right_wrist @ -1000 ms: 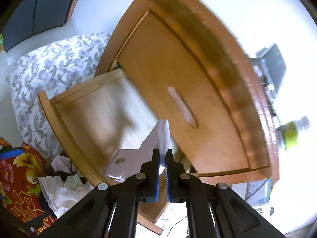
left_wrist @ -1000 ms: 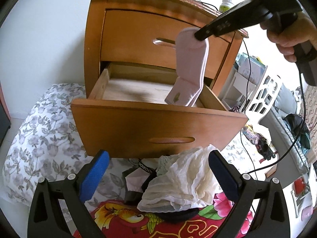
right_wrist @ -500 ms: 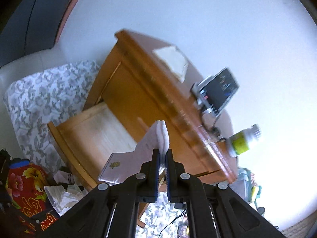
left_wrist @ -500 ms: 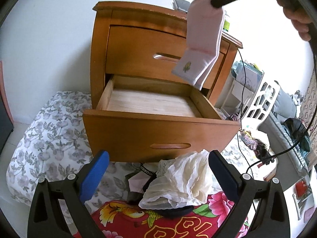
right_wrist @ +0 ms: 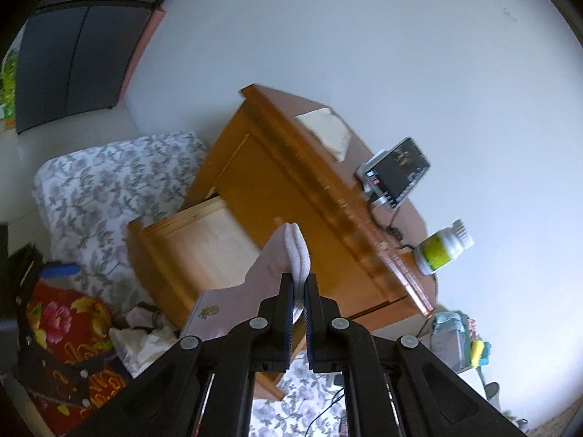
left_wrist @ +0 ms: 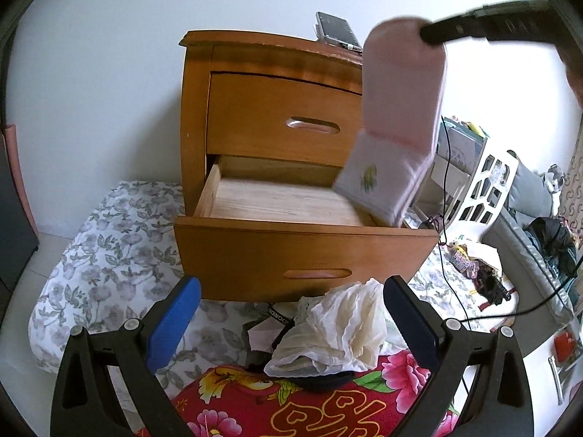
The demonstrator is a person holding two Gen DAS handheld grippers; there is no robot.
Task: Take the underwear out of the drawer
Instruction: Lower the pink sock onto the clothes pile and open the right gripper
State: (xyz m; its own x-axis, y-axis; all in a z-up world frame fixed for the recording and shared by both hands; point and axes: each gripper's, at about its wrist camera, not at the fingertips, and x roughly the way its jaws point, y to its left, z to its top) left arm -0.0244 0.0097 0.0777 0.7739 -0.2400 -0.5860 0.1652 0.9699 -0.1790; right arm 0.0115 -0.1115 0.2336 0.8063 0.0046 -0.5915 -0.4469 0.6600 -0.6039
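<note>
The right claw [right_wrist: 298, 304] is pinched tight on a folded pink garment [left_wrist: 397, 138] — it hangs at the upper right of the frame, above the open lower drawer [left_wrist: 288, 200]. The left claw [left_wrist: 291, 322], fingers spread wide and holding nothing, hovers low over a crumpled white cloth [left_wrist: 339, 331] — just in front of the drawer.

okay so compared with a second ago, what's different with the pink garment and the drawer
The right gripper, shut on the pink garment throughout, has lifted it from just above the open lower drawer to well clear, hanging in front of the nightstand. The left gripper stays open above the clothes pile; the drawer remains open.
</note>
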